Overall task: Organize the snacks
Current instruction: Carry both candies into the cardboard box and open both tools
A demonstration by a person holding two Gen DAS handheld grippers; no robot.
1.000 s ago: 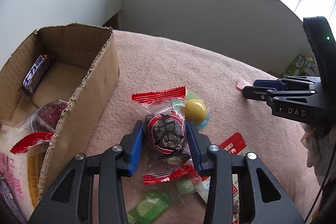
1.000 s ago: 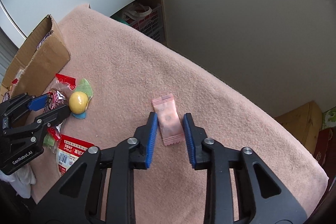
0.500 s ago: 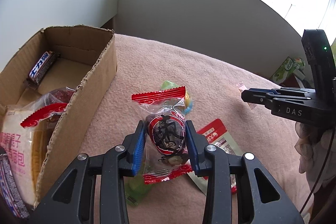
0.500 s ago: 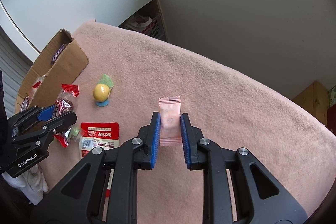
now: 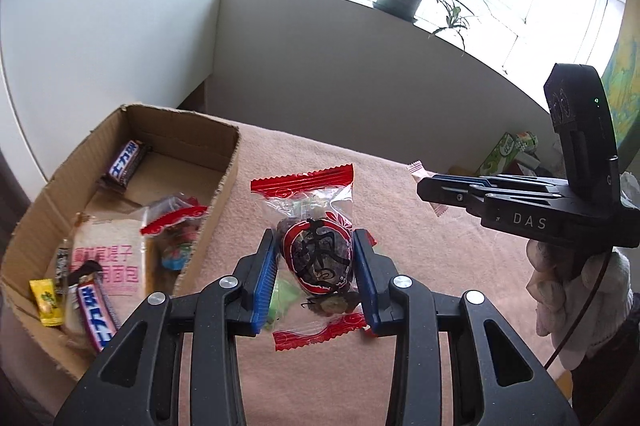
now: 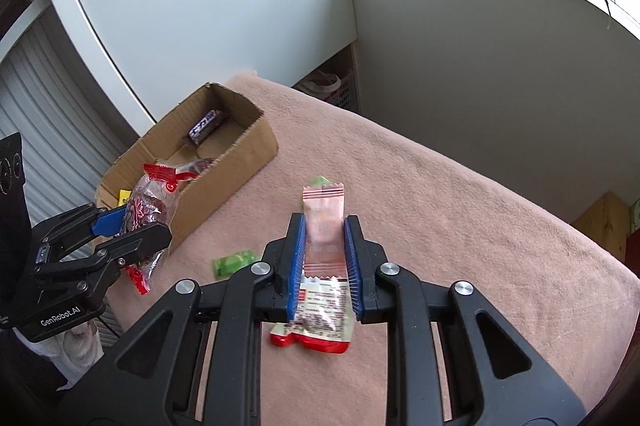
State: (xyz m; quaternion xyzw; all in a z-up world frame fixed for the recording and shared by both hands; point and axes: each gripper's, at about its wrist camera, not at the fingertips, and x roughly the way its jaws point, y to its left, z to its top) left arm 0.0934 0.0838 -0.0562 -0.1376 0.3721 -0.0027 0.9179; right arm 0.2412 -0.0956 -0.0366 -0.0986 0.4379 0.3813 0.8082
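The left tool (image 5: pixel 314 276) is clenched on a clear, red-ended snack packet (image 5: pixel 316 254), held off the pink-blanketed counter (image 6: pixel 460 210) beside the cardboard box (image 5: pixel 224 178) at its left edge (already holding bars and bread). The right tool (image 6: pixel 324 262) grips a pink candy wrapper (image 6: pixel 323 222) above a red-and-white pouch (image 6: pixel 320 318).

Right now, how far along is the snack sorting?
Done: several snacks already lie in the box. In hand: left tongs grip a red-ended candy; right tongs grip a pink packet. Left: green candy and red pouch on the blanket.
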